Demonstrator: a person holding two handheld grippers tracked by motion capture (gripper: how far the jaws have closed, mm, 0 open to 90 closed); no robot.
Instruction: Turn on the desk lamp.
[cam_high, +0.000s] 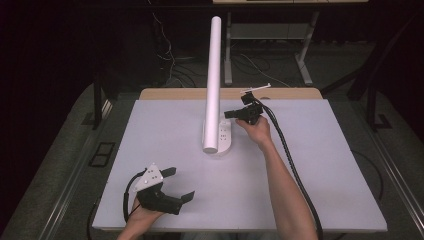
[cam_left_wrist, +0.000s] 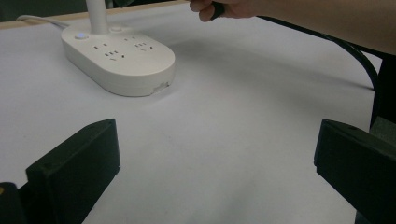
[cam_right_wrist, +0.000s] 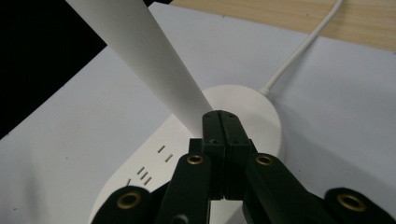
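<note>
A white table (cam_high: 310, 190) seen from above, with a person's two forearms coming in from the six o'clock edge. Near the table's centre, slightly toward twelve o'clock, stands a white desk lamp: an oval base (cam_high: 223, 137) that doubles as a power strip, with socket slots (cam_left_wrist: 112, 54) on its top, and a tall white column (cam_high: 214, 75) rising from it. A white cord (cam_right_wrist: 299, 53) leaves the base toward the wooden strip (cam_high: 170, 93) along the table's far edge.

The right gripper (cam_high: 229, 114) sits at about three o'clock from the lamp base, just beside it, its tip aimed toward nine o'clock over the base's far end. In the right gripper view its two black jaws are pressed flat together with nothing between them, their tip right at the foot of the column above the base; whether it touches cannot be told. A black cable (cam_high: 295, 175) trails back along the right forearm.

The left gripper (cam_high: 181, 185) rests well apart at about seven o'clock from the lamp, near the front edge. Its jaws stand wide, with bare table between them and nothing held. A grey three-cornered plate (cam_high: 149, 177) sits on top of it.
</note>
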